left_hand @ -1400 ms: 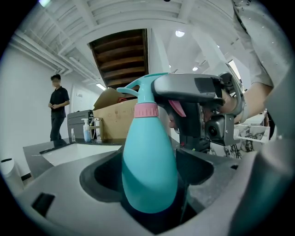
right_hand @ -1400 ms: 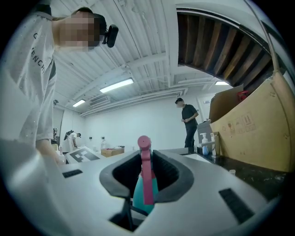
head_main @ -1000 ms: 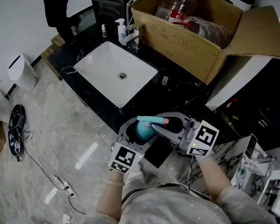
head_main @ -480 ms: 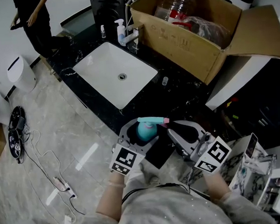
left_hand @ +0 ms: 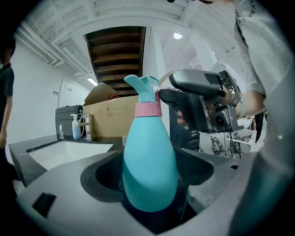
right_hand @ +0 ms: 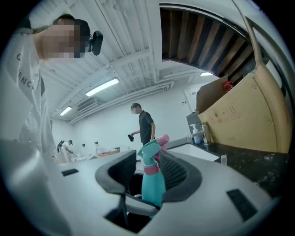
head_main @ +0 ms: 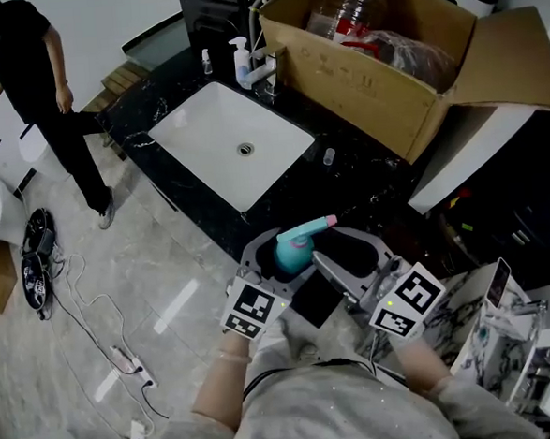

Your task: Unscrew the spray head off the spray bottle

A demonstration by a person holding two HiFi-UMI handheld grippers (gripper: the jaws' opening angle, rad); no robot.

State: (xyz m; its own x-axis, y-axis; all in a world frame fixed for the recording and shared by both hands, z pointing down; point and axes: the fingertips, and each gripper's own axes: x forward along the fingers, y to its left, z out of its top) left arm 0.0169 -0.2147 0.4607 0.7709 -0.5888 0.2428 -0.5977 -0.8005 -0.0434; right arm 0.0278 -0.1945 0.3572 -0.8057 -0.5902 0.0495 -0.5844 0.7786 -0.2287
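A teal spray bottle (head_main: 289, 251) with a pink collar (left_hand: 148, 109) stands upright low in the middle of the head view. My left gripper (head_main: 271, 264) is shut on its fat body (left_hand: 150, 161). The teal spray head (head_main: 306, 230) has a pink nozzle tip (head_main: 330, 221) that points up and right. My right gripper (head_main: 341, 252) comes in from the right. Its jaws are opening, with the spray head (right_hand: 150, 154) standing between the pads (right_hand: 120, 171). A gap shows on the left side of the head, so nothing is gripped there.
A white sink (head_main: 232, 142) is set in the black counter (head_main: 367, 193), with a soap dispenser (head_main: 241, 61) and tap behind it. A large open cardboard box (head_main: 368, 67) stands at the back right. A person in black (head_main: 41, 99) walks at the left. Cables (head_main: 34, 263) lie on the floor.
My right gripper let go of the spray head, drew back to the lower right, then came back around it with wider jaws. The nozzle now points more upward. A person walked in at the left.
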